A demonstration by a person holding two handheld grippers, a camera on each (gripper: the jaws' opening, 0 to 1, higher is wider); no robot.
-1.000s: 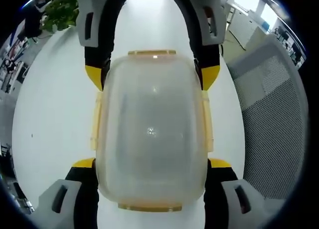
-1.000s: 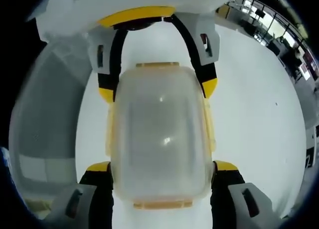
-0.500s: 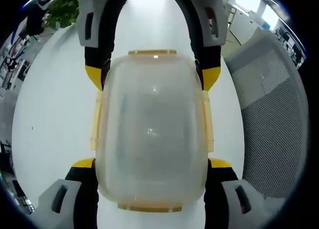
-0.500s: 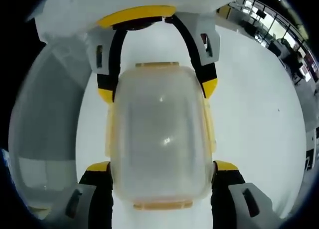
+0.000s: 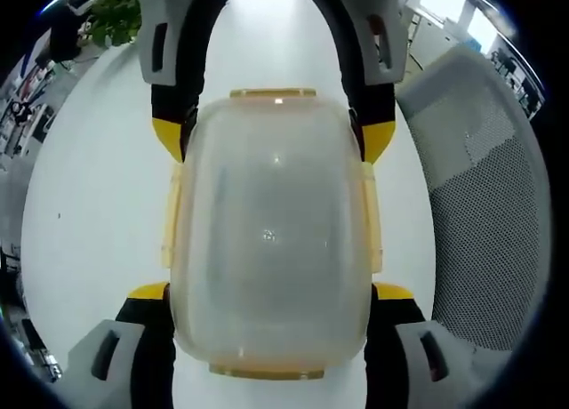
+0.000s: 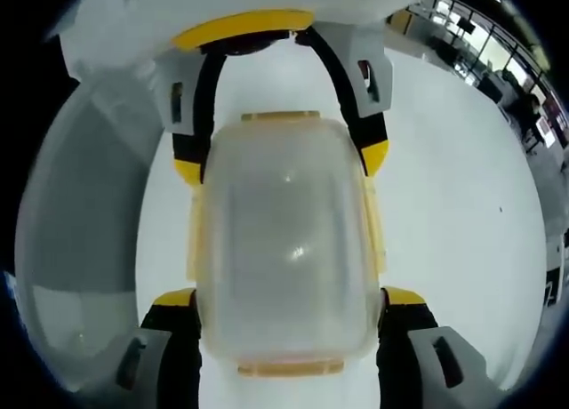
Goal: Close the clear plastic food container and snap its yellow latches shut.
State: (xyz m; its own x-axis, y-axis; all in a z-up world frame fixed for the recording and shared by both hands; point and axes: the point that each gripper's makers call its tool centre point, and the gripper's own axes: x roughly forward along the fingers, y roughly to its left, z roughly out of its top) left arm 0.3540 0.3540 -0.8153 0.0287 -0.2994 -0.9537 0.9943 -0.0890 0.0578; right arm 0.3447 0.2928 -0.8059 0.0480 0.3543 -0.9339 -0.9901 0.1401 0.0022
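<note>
Sitting between both claws: container point(image 5: 269, 236).

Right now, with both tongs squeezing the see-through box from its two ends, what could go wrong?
1. The container is smooth and rounded, and each pair of tongs, left and right, grips only its curved ends, so it may slip or pop out.
2. The yellow latches lie along the sides between the tongs; with both tongs busy holding, letting go to press one could let the box shift on the white table.
3. Squeezing harder might bend the lid.
</note>
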